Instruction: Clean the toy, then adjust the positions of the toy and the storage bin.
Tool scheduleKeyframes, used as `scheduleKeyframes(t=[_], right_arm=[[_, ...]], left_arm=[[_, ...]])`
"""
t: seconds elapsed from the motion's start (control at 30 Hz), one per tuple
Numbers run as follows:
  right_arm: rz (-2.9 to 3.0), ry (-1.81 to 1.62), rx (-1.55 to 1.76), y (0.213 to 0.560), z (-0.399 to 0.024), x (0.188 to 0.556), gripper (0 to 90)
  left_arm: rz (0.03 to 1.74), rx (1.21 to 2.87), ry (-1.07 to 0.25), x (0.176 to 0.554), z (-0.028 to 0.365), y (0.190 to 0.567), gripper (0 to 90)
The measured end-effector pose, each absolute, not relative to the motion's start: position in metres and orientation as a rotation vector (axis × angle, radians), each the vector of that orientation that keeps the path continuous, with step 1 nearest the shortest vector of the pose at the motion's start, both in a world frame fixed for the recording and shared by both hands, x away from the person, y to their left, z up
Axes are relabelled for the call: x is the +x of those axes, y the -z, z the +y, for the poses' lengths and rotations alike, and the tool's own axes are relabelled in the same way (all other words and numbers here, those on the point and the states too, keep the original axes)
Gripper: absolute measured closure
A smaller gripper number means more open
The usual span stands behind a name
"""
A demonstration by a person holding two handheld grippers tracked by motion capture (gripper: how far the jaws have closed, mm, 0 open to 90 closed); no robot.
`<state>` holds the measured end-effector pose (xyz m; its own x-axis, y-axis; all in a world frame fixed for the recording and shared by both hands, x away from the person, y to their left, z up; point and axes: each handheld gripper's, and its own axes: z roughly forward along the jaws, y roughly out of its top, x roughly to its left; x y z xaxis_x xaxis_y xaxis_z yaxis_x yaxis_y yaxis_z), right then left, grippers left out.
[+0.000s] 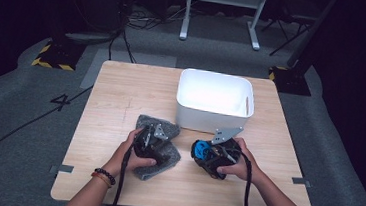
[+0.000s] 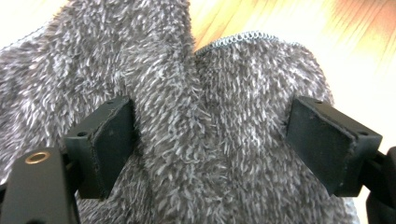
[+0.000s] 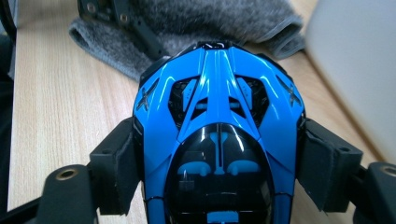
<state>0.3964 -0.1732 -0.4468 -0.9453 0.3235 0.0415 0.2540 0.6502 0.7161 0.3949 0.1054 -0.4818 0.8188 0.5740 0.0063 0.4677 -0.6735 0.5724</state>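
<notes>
The right claw (image 3: 219, 163) is clenched on a blue toy car (image 3: 218, 135), at five o'clock on the tabletop (image 1: 122, 87). At its nine o'clock, the left claw (image 2: 210, 140) stands released over a grey fuzzy cloth (image 2: 187, 93).

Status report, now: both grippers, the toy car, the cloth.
Right gripper shut on blue and black toy car. Left gripper open over fuzzy grey cloth. White plastic bin just behind.
</notes>
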Motion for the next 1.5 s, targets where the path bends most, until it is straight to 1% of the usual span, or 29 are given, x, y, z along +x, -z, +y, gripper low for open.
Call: scheduleKeyframes(t=[0.17,0.3,0.4,0.57,0.63,0.67,0.73,0.77,0.83,0.87,1.0,1.07,1.17,1.37,1.5], right_arm=[[2.702,-1.251,0.489,0.438,-0.187,0.393,24.6],[2.659,-1.284,0.500,0.435,-0.196,0.392,24.6],[2.641,-1.308,0.501,0.431,-0.203,0.390,24.6],[2.628,-1.320,0.500,0.430,-0.211,0.387,24.6],[2.624,-1.324,0.502,0.431,-0.214,0.388,24.6],[2.620,-1.324,0.505,0.432,-0.216,0.388,24.6],[2.613,-1.333,0.508,0.432,-0.219,0.387,24.6],[2.611,-1.326,0.507,0.432,-0.220,0.387,24.6],[2.604,-1.324,0.508,0.431,-0.222,0.387,24.6],[2.603,-1.333,0.515,0.432,-0.224,0.387,24.6],[2.599,-1.349,0.528,0.433,-0.226,0.389,24.6],[2.597,-1.357,0.524,0.434,-0.227,0.390,24.6],[2.597,-1.372,0.520,0.434,-0.227,0.389,24.6],[2.578,-1.416,0.505,0.432,-0.228,0.388,24.6],[2.574,-1.429,0.500,0.431,-0.228,0.388,24.6]], left_arm=[[0.790,2.442,-0.223,0.399,0.103,0.485,16.4],[0.811,2.452,-0.231,0.401,0.102,0.485,16.4],[0.839,2.461,-0.198,0.405,0.101,0.485,16.4],[0.858,2.498,-0.212,0.405,0.098,0.485,18.5],[0.844,2.509,-0.208,0.404,0.099,0.483,22.5],[0.835,2.501,-0.207,0.404,0.099,0.482,27.6],[0.816,2.494,-0.211,0.403,0.102,0.480,46.5],[0.820,2.491,-0.212,0.403,0.103,0.480,53.6],[0.812,2.486,-0.220,0.403,0.105,0.480,65.2],[0.802,2.482,-0.224,0.403,0.105,0.480,68.5],[0.762,2.481,-0.271,0.398,0.105,0.478,74.8],[0.735,2.457,-0.285,0.395,0.106,0.475,76.4],[0.689,2.381,-0.299,0.389,0.108,0.467,77.3],[0.516,2.223,-0.299,0.370,0.107,0.441,77.8],[0.469,2.186,-0.316,0.365,0.102,0.430,77.9]])
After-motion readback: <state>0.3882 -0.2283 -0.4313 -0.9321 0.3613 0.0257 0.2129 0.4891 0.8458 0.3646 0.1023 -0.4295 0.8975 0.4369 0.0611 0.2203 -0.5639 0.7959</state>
